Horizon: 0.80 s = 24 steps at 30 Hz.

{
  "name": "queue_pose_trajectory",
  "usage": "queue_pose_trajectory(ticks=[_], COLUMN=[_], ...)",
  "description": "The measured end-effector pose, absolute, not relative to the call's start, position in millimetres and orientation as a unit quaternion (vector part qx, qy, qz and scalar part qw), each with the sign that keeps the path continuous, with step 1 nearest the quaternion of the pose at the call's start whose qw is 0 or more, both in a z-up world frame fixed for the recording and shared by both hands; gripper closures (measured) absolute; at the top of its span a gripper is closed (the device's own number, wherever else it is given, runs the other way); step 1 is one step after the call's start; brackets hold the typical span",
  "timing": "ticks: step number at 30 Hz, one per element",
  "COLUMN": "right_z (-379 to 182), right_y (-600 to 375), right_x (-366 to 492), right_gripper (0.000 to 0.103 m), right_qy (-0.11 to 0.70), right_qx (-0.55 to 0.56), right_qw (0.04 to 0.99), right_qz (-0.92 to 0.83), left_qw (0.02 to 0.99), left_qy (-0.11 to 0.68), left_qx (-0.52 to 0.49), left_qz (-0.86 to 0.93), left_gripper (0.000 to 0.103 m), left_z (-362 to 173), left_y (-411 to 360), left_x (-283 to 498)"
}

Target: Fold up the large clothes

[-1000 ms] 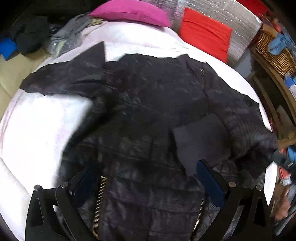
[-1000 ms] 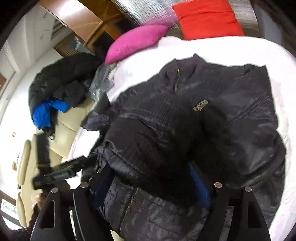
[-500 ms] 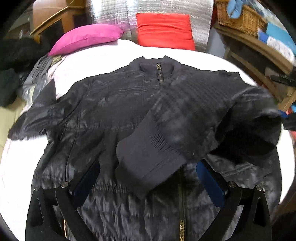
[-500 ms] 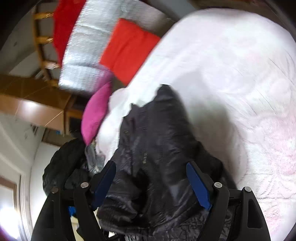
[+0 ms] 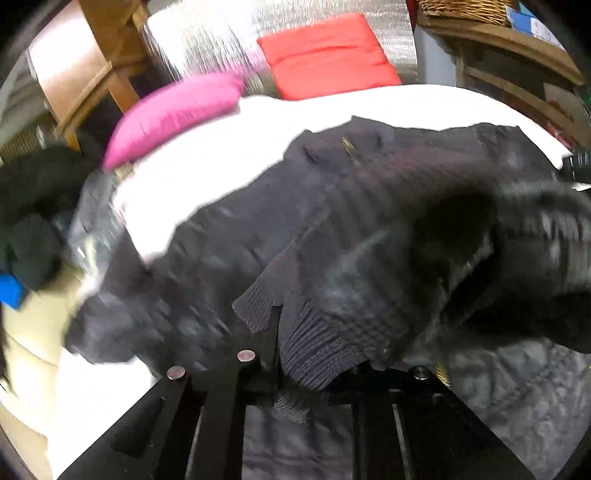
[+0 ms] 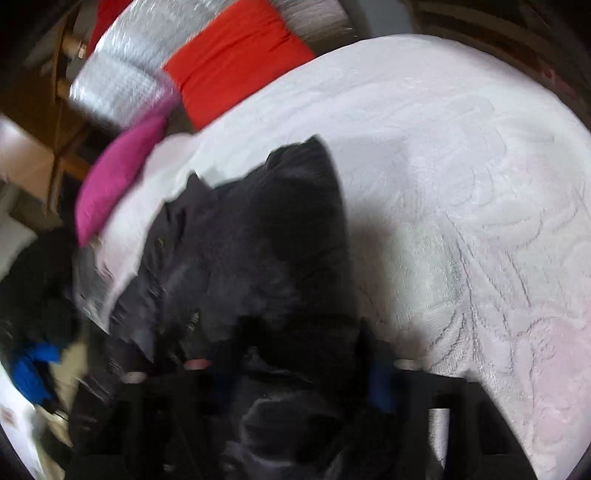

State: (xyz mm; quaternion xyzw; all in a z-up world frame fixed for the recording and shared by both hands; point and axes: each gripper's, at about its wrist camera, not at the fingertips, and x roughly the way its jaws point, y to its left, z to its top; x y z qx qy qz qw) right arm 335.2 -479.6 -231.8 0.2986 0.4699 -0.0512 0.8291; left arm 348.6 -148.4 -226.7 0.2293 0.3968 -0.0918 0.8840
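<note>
Here the white bedspread (image 6: 461,206) covers a wide bed, with a pink cushion (image 5: 173,114) and a red cushion (image 5: 325,55) at its far edge against a silvery quilted backrest (image 5: 207,40). Wooden furniture (image 5: 110,62) stands at the far left, a wicker basket (image 5: 465,7) sits on a shelf at the far right, and a heap of dark clothes (image 5: 33,221) with a blue scrap (image 5: 9,291) lies off the left side of the bed. The black jacket (image 5: 369,229) sprawls across the near half of the bedspread. The left camera shows its collar and brass zip toward the far side, and a ribbed knit cuff (image 5: 314,354) draped right over the left gripper (image 5: 310,373); the fingers there appear drawn close together with the cuff between them, so it seems clenched on the jacket, though cloth covers the tips. The right camera shows instead a broad bare stretch of embossed bedspread on the right, and the jacket (image 6: 258,251) bunched into a dark ridge running from near to far. The right gripper (image 6: 295,373) is buried in that dark fabric; one blue pad (image 6: 378,384) peeks out, but I cannot tell whether its fingers are closed. Both views are smeared by motion, and a dark blurred shape crosses the right of the left view.
</note>
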Motion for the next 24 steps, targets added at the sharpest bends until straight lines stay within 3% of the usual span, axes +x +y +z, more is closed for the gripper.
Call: queue_pose_trajectory(ticks=[4,8,9,11,12,13,15,17,18,19,24], right_z=[-216.7,-208.1,-209.9,-217.2,-221.2,-224.9,-231.4,-232.1,-229.9,-227.4,-195.7], right_y=[-480.8,-503.4,-504.7,-502.4,-501.6,-504.6,-510.2,-518.2,-522.3,-525.4,-542.1], right_x=[325.9,311.5,310.9,315.0,318.2,320.4,323.8,320.9,317.6,315.9,279.2], right_gripper=[0.085,0.086,0.086,0.086,0.086,0.085,0.081,0.066,0.044,0.030,0.029], right_qy=[0.441,0.392,0.392,0.402,0.409,0.417,0.431,0.436,0.435,0.430,0.345], right_qx=[0.279,0.315,0.321,0.312,0.311,0.315,0.344,0.384,0.393,0.398,0.420], right_qw=[0.849,0.857,0.855,0.852,0.847,0.842,0.826,0.807,0.803,0.803,0.830], right_qz=[-0.083,-0.112,-0.112,-0.125,-0.132,-0.134,-0.120,-0.104,-0.105,-0.111,-0.124], left_qw=[0.895,0.896,0.887,0.868,0.855,0.847,0.833,0.832,0.838,0.842,0.867], left_qy=[0.324,0.258,0.240,0.245,0.275,0.301,0.366,0.387,0.385,0.382,0.378], left_qx=[0.304,0.362,0.394,0.431,0.439,0.437,0.416,0.396,0.387,0.381,0.324], left_qz=[-0.045,-0.003,0.008,0.024,0.029,0.026,0.013,0.008,0.009,0.009,-0.002], left_gripper=[0.088,0.084,0.081,0.063,0.051,0.047,0.047,0.045,0.038,0.032,0.030], left_z=[-198.3,-188.4,-197.5,-219.9,-239.1,-248.9,-270.9,-275.6,-272.0,-268.4,-237.3], left_y=[-144.5,-137.1,-137.0,-134.5,-127.9,-122.2,-105.2,-89.0,-79.2,-73.6,-43.5], left_x=[364.8,381.2,383.5,389.1,394.2,396.3,397.3,390.0,384.7,382.0,371.3])
